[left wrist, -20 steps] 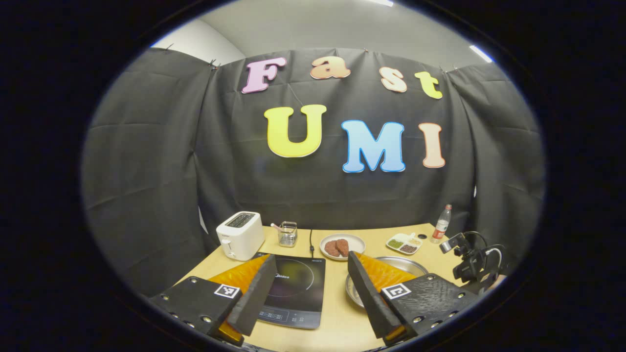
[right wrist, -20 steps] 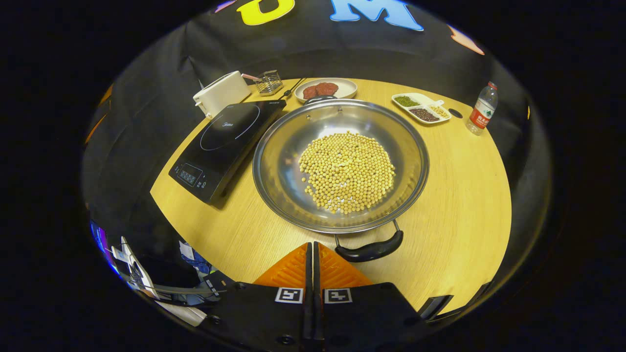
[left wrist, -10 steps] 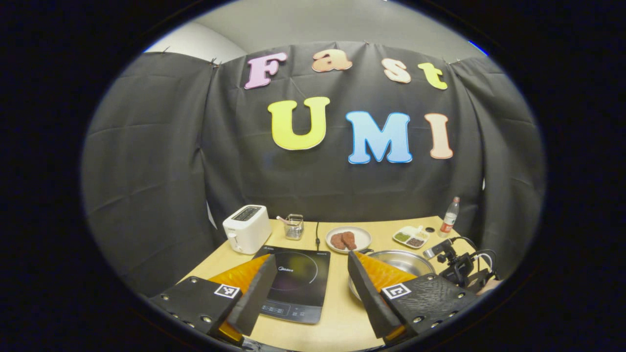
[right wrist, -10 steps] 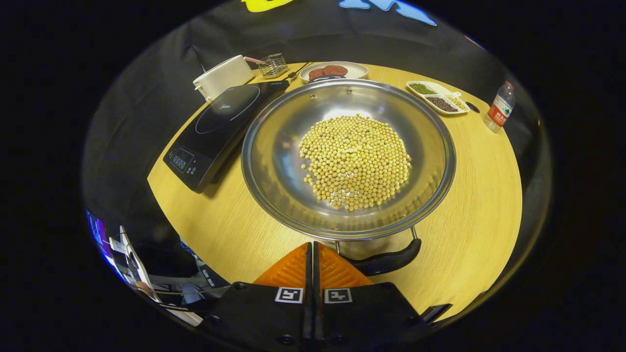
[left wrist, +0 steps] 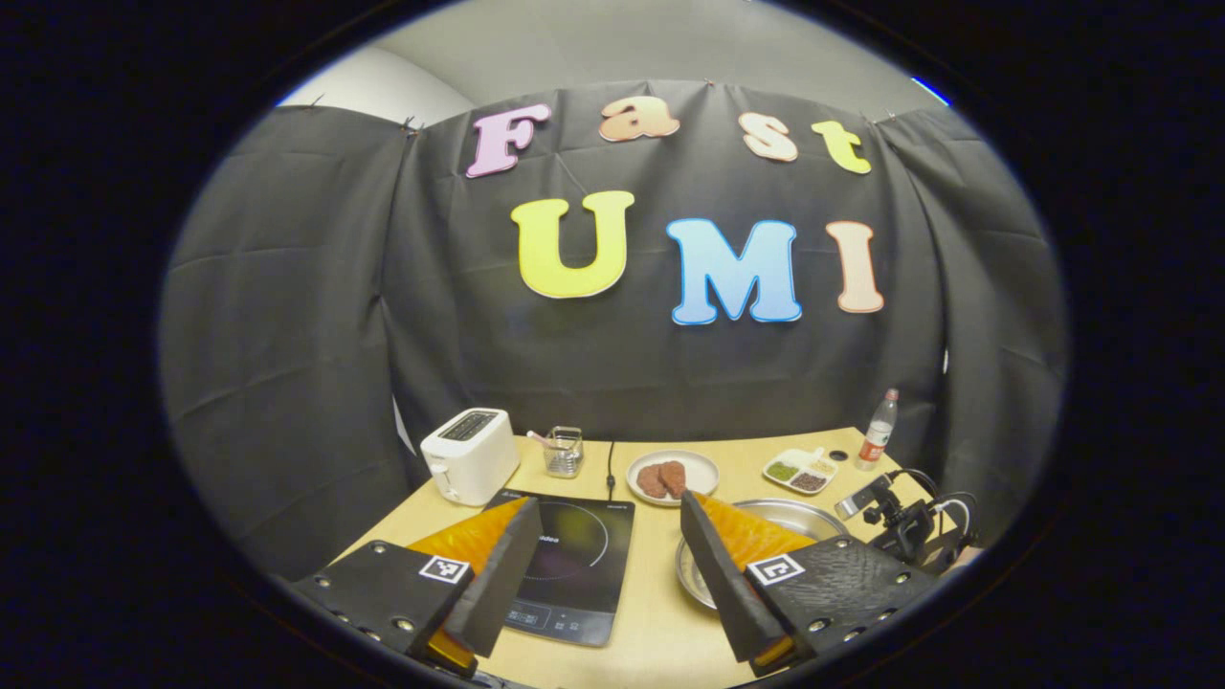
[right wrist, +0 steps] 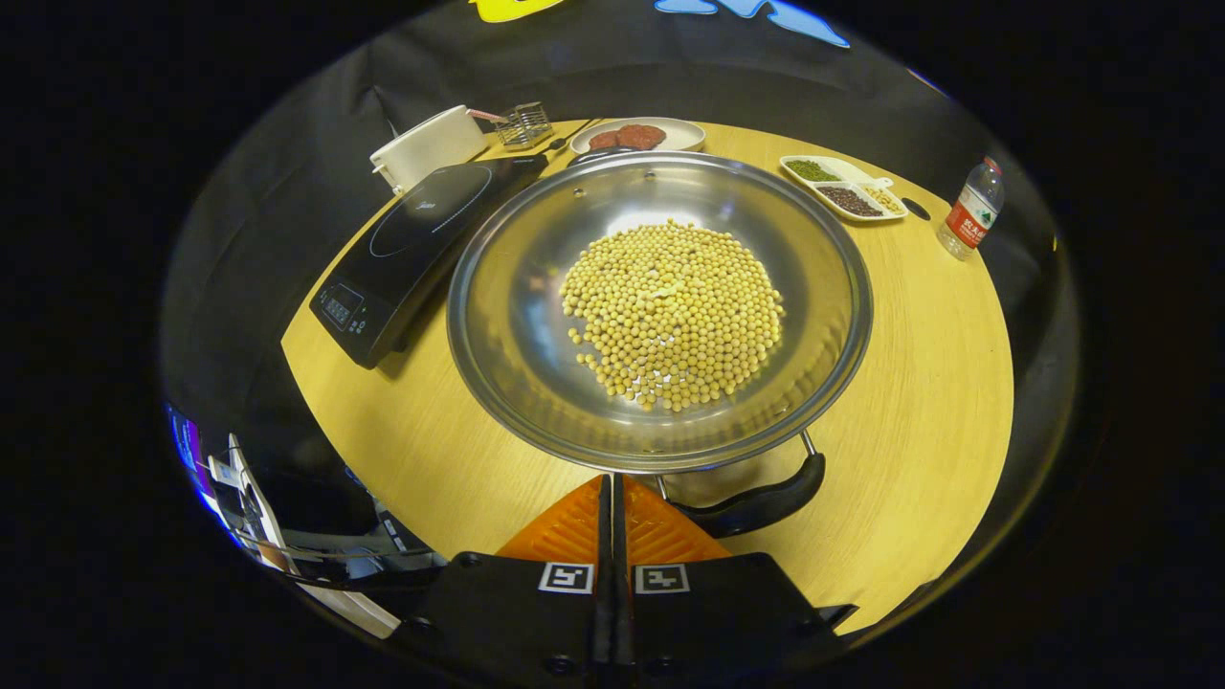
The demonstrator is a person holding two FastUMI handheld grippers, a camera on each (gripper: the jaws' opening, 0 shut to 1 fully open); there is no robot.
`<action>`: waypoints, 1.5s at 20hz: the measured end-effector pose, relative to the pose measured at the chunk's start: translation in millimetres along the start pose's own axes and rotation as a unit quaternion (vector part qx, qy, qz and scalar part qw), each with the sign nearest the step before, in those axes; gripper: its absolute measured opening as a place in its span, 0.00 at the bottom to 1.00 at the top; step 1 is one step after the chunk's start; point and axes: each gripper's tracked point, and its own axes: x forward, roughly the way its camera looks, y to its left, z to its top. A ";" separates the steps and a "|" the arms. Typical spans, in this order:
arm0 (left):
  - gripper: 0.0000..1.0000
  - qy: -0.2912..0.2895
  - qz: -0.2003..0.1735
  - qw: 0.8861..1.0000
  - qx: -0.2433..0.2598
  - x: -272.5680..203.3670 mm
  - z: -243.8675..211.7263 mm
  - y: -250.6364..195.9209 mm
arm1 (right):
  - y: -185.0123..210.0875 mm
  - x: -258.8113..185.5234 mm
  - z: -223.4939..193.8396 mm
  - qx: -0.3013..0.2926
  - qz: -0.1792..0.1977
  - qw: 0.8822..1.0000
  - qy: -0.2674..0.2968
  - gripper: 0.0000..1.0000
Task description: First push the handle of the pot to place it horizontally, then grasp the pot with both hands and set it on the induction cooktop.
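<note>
A wide steel pot (right wrist: 512,316) holding yellow soybeans (right wrist: 670,311) sits on the wooden table (right wrist: 928,383), right of the black induction cooktop (right wrist: 412,244). Its near black handle (right wrist: 761,498) points toward me; the far handle (right wrist: 595,155) faces the back. My right gripper (right wrist: 612,480) is shut with nothing in it, its tips close to the pot rim at the left end of the near handle. My left gripper (left wrist: 608,505) hangs open above the table's front, the cooktop (left wrist: 574,560) showing between its fingers and the pot (left wrist: 799,520) partly hidden behind its right finger.
At the back stand a white toaster (left wrist: 467,455), a wire holder (left wrist: 563,452), a plate of brown patties (left wrist: 673,476), a divided dish of beans (left wrist: 799,472) and a water bottle (left wrist: 876,442). The right gripper's body (left wrist: 904,526) is at the pot's right.
My right gripper has come closer to the pot's near handle, staying shut, and the pot now lies slightly further left in its view. The left gripper has swayed a little, still open.
</note>
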 end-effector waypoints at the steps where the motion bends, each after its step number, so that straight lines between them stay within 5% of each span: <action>1: 0.87 0.000 -0.004 1.000 0.001 2.7 -0.4 -5.9 | -5.9 -0.4 -0.4 0.001 -0.004 1.000 0.000 0.02; 11: 0.90 0.002 -0.020 1.000 -0.005 23.3 0.3 -49.3 | -62.0 -11.1 8.0 0.030 -0.025 0.999 -0.005 0.02; 30: 0.90 0.016 0.023 0.999 -0.018 21.9 -11.2 -104.7 | -144.3 -17.8 38.2 0.120 -0.043 0.990 -0.059 0.02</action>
